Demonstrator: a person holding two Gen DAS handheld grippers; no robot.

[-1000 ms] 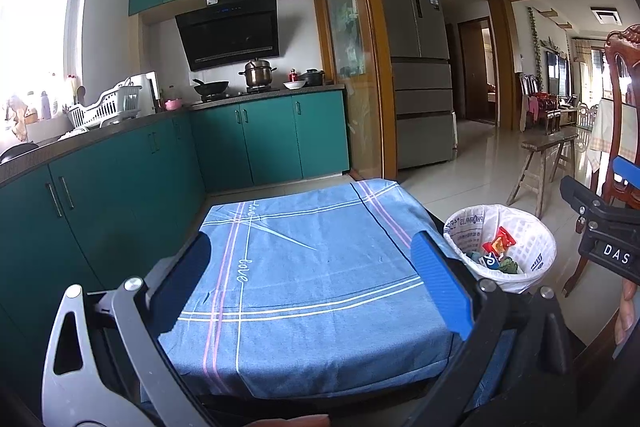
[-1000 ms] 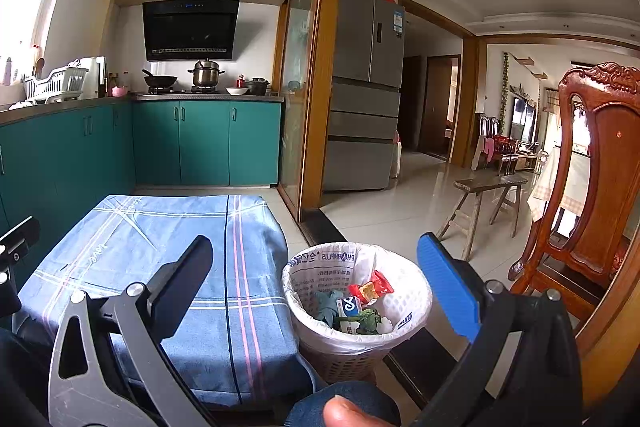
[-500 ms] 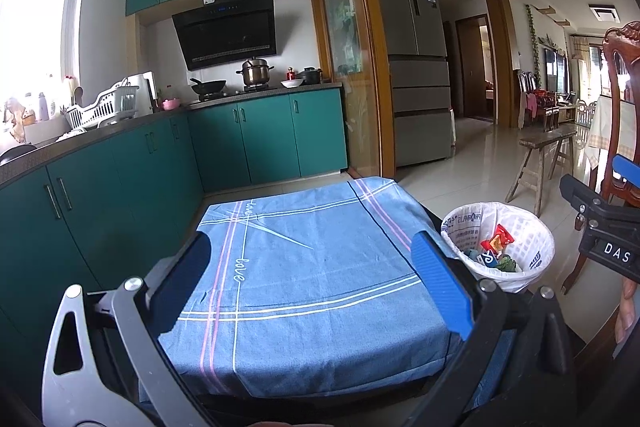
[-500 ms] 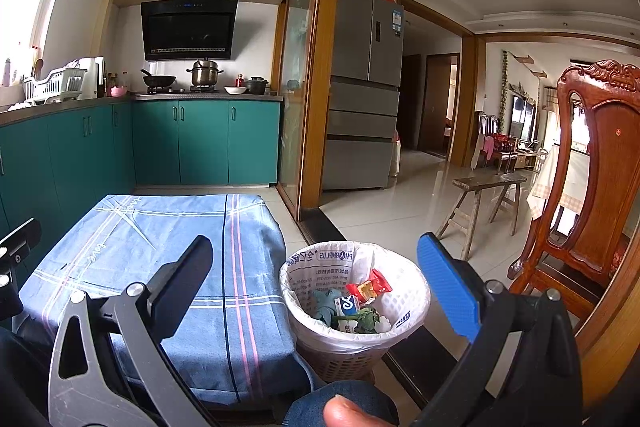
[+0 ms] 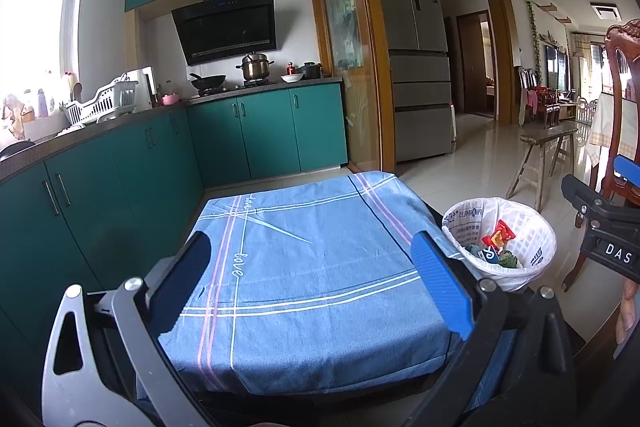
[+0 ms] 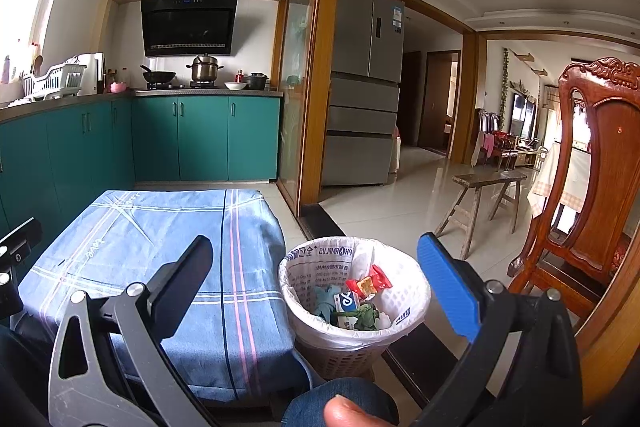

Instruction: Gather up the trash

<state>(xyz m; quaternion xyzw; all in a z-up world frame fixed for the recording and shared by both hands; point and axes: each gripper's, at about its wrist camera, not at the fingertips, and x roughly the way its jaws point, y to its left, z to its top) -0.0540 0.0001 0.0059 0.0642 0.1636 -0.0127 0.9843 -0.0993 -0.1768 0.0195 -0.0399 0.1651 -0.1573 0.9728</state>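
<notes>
A waste basket (image 6: 404, 301) lined with a white printed bag stands on the floor right of a low table under a blue cloth (image 6: 160, 247). Inside lie a red wrapper (image 6: 368, 283), a small carton (image 6: 348, 303) and green scraps. The basket also shows in the left wrist view (image 5: 532, 247). My right gripper (image 6: 316, 283) is open and empty, held above the basket's near side. My left gripper (image 5: 312, 283) is open and empty above the blue cloth (image 5: 304, 267), which is bare. The right gripper's body shows at the right edge of the left wrist view.
Teal kitchen cabinets (image 5: 120, 179) run along the left and back. A carved wooden chair (image 6: 592, 187) stands right of the basket. A wooden bench (image 6: 488, 187) is further back on the tiled floor. A grey fridge (image 6: 364, 87) stands by the doorway.
Both views have shifted only slightly. The grippers stay open and empty; nothing on the table or in the basket has moved.
</notes>
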